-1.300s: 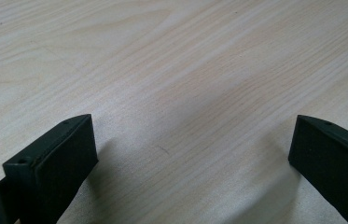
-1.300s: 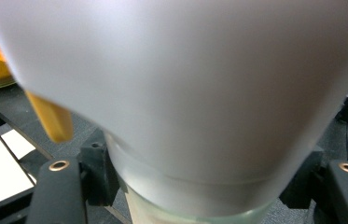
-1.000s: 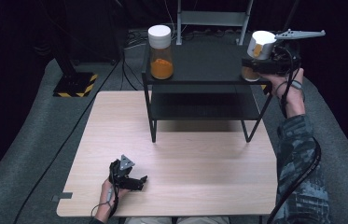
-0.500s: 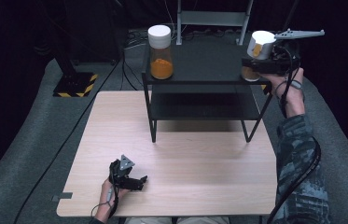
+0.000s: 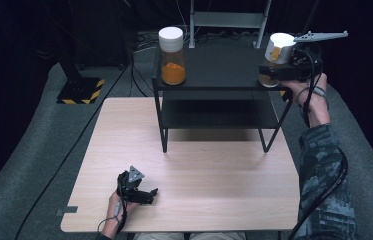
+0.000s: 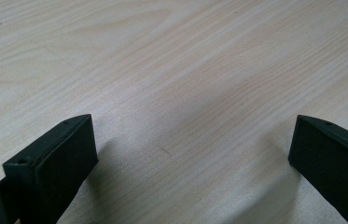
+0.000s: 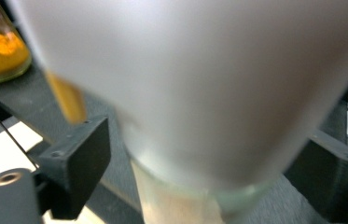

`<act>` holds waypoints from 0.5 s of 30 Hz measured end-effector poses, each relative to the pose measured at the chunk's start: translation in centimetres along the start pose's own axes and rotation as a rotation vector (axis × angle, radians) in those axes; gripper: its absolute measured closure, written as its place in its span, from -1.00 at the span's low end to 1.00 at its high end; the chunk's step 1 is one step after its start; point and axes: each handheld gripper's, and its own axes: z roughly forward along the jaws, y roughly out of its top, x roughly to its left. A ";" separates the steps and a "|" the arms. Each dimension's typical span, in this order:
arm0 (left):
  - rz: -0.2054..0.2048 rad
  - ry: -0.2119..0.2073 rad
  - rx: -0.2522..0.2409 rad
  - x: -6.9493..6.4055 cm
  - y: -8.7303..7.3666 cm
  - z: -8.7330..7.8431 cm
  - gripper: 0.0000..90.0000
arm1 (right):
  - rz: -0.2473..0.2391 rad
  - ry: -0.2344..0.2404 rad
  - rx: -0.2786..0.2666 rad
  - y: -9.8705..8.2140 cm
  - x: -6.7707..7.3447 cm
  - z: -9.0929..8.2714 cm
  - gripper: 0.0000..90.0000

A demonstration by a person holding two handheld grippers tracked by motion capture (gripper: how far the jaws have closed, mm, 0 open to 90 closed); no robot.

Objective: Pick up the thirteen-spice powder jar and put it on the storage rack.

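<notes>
Letting go of the jar at the shelf's right edge

My right gripper (image 5: pixel 274 75) has just been opening; its jaws now stand off the white-lidded jar (image 5: pixel 278 52) between them on the black shelf (image 5: pixel 224 70), right end, front edge. My left gripper (image 5: pixel 141 192) rests open near the tabletop's (image 5: pixel 199 165) front-left corner. Next, I judge, back straight off without tipping it.

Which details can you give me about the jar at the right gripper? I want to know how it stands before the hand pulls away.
The jar is clear glass with a wide white lid and an orange label or streak on its side. It stands upright at the right end of the black shelf's top. The right gripper sits at its lower body; its jaws have just been opening, with the jar between them and gaps showing in the right gripper view. Its contents are hard to tell.
</notes>
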 end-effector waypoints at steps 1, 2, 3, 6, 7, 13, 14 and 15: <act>0.000 0.000 0.000 0.0 0.0 0.0 -0.99 | -0.001 -0.001 0.005 0.0 0.1 -0.2 -0.85; 0.000 0.000 0.000 0.0 0.0 0.0 -0.99 | -0.005 0.000 0.014 0.1 0.1 -0.5 -0.88; 0.000 0.000 0.000 0.0 0.0 0.0 -0.99 | -0.009 -0.005 0.025 0.1 0.3 -0.7 -0.89; -0.003 0.000 -0.002 0.0 0.0 0.0 -0.99 | -0.033 -0.017 0.048 0.0 0.8 -1.5 -0.93; -0.003 0.000 -0.002 0.0 0.0 0.0 -0.99 | -0.041 -0.021 0.055 -0.2 1.0 -1.8 -0.94; -0.001 0.000 -0.001 0.0 0.0 0.0 -0.99 | -0.072 -0.030 0.072 -2.1 2.0 -3.6 -0.95; -0.001 0.000 -0.002 0.0 0.0 0.0 -0.99 | -0.077 -0.034 0.073 -2.5 2.2 -3.7 -0.95; -0.001 0.000 -0.002 0.0 0.0 0.0 -0.99 | -0.085 -0.033 0.074 -3.1 2.4 -4.1 -0.95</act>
